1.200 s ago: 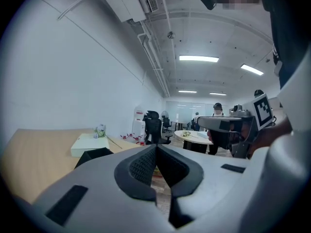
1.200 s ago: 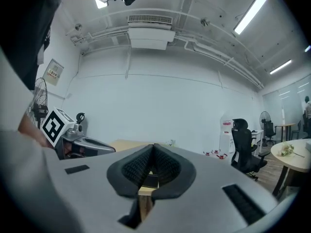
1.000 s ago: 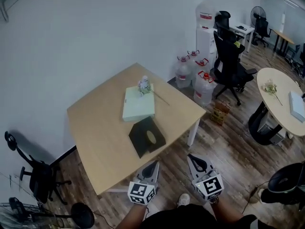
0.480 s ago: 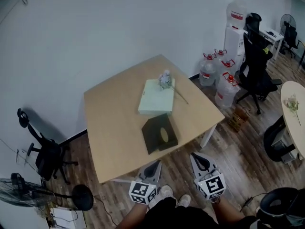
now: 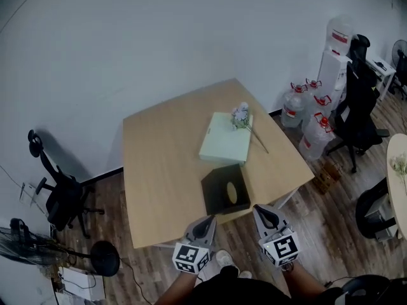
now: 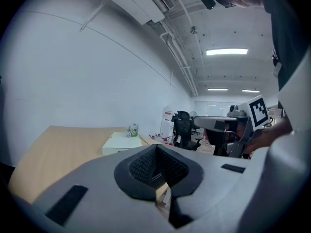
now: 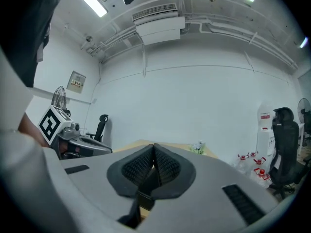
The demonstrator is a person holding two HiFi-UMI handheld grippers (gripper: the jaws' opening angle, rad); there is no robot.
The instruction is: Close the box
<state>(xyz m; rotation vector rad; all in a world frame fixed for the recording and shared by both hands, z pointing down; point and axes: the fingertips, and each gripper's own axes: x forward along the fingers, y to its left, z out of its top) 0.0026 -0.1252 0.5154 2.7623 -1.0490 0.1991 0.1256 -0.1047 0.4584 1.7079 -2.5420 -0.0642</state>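
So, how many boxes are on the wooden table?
2. A pale green box lies toward the table's far side, a small flower at its far end; a black box sits near the near edge. None seems hidden.

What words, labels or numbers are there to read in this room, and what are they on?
No text here reads clearly.
Red label on the water dispenser: too small to read.
Wall notice: too small to read.
Left tongs and right tongs: black-and-white square patterns on their cubes, no letters or numbers.
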